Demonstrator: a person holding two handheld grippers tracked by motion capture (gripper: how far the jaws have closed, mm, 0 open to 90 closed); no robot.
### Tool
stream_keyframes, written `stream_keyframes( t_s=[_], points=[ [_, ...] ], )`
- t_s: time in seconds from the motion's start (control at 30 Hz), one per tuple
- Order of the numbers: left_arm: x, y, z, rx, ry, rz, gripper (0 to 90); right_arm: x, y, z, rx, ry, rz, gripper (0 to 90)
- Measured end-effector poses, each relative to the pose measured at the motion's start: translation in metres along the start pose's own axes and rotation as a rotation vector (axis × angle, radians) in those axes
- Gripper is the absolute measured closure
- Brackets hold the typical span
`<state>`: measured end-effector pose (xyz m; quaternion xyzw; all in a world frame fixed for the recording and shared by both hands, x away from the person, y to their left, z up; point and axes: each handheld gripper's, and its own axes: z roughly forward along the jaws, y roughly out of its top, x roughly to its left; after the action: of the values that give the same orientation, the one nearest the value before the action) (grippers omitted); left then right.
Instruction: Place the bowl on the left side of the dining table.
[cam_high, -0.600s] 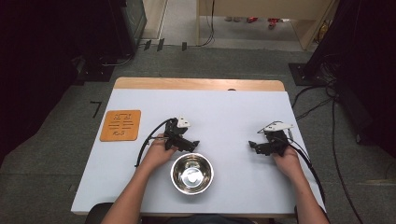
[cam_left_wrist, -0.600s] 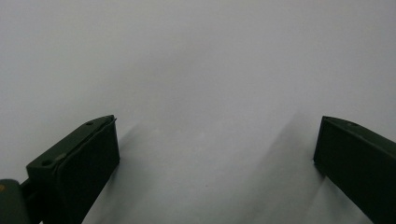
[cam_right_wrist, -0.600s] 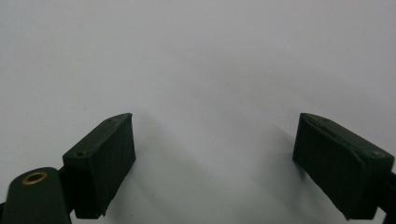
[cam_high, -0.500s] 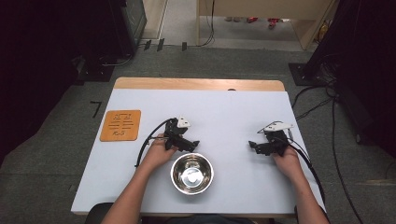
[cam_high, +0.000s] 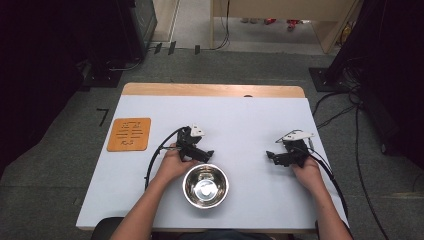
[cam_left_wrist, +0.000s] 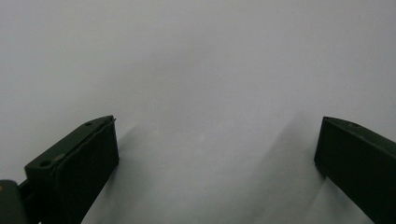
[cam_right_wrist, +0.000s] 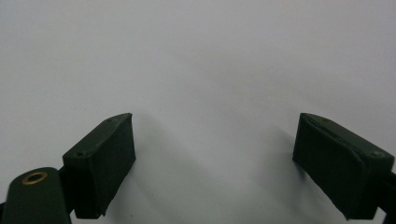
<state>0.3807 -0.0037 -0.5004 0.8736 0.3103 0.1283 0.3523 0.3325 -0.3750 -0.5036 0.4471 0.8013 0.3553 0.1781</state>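
2 claws rest on the white table (cam_high: 240, 115), 1 in each of my hands. My left gripper (cam_high: 206, 154) has its jaws spread wide with nothing between them, and my right gripper (cam_high: 270, 156) stands just as wide and bare. Just beside my left hand (cam_high: 172, 165), near the table's front edge, sits a steel bowl (cam_high: 205, 186). Off to the far left lies an orange mat (cam_high: 129, 134).

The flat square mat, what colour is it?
Orange square mat, clearest in the high view.
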Motion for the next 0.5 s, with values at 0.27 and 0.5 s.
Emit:
stream_keyframes(
  t_s=[0.27,0.5],
  points=[
    [-0.0002,0.0001,0.0001,0.001,0.002,-0.001,0.0,0.0000,0.0000,0.0000,0.000,0.000,0.000,12.4],
    [-0.0008,0.0048,0.0004,0.032,0.010,-0.013,0.2,0.0000,0.0001,-0.0001,0.001,0.000,-0.001,12.4]
  ],
)
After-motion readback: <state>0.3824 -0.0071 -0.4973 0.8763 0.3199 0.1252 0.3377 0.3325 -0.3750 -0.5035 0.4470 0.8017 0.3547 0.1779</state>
